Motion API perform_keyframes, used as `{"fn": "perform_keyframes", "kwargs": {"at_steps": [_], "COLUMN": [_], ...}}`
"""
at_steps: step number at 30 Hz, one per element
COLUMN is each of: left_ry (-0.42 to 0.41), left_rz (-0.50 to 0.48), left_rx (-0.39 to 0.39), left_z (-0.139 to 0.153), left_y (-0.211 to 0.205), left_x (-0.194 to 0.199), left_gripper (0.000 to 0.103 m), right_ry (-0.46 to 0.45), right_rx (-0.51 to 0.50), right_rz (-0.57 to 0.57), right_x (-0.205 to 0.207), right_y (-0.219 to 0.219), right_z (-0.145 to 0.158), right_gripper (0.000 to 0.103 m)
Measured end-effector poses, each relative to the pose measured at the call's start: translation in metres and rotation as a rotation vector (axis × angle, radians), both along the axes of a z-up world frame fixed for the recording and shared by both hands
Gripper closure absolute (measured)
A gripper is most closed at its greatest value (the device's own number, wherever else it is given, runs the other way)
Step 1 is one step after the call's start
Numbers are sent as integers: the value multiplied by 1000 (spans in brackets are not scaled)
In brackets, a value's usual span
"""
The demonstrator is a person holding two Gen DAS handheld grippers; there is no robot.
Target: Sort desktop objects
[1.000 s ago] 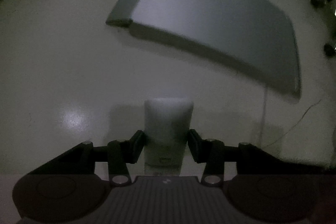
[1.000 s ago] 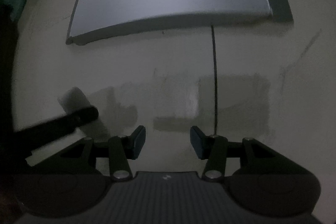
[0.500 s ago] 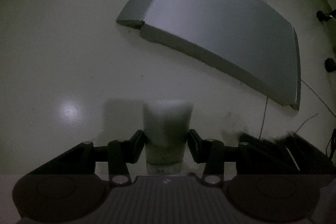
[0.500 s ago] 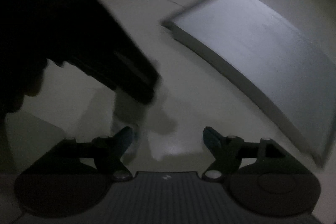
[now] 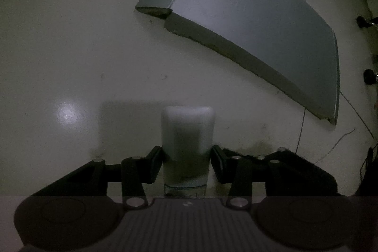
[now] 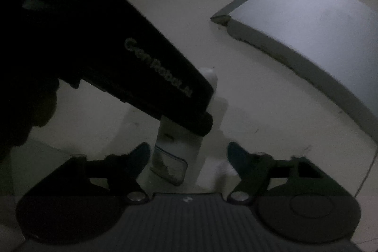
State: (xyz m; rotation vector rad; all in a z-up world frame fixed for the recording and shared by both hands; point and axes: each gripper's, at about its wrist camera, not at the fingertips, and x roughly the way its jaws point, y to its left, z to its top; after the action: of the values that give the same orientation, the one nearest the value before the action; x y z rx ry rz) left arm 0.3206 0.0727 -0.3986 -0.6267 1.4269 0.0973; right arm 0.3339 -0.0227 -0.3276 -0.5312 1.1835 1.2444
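In the left wrist view my left gripper (image 5: 187, 162) is shut on a white bottle (image 5: 187, 131), which sticks out forward above the pale table (image 5: 70, 51). The right wrist view has the left gripper's black body (image 6: 146, 67) coming in from the upper left with that bottle (image 6: 179, 148) in it. The bottle's labelled lower end lies between the jaws of my right gripper (image 6: 189, 157). Those jaws are closing; the left fingertip (image 6: 141, 155) is close to the bottle, while the right one stands clear of it.
A closed grey laptop (image 5: 248, 23) lies flat on the table beyond the bottle, also in the right wrist view (image 6: 307, 27). A thin cable (image 5: 301, 126) runs over the table near its corner. Small dark items (image 5: 368, 77) sit at the far right edge.
My right gripper rolled and swung over to the left gripper, and the bottle's lower end now lies between its jaws. The left gripper kept its hold on the bottle and drifted slightly.
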Motion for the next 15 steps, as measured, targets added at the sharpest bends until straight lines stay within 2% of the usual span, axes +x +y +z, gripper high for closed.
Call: {"fn": "perform_keyframes", "kwargs": {"at_steps": [1,4,6,9,15], "left_ry": [0,-3,-1,0,-9], "left_rz": [-1,-12,-5,-1,-1], "left_rx": [0,-2,-4,-10,-29], "left_z": [0,-2,-2,-1,10], "left_y": [0,-2,-1,-1,0], "left_x": [0,0,0,-1,0], "left_gripper": [63,63,63,63,63], "right_ry": [5,45,75,91,67], "right_rx": [0,8,14,21,20], "right_rz": [-2,-1,-2,-7,-8], "right_x": [1,6,10,14,24], "right_y": [0,0,0,-1,-2], "right_z": [-2,-5,-6,-7,-1], "right_gripper": [35,45,58,59,60]}}
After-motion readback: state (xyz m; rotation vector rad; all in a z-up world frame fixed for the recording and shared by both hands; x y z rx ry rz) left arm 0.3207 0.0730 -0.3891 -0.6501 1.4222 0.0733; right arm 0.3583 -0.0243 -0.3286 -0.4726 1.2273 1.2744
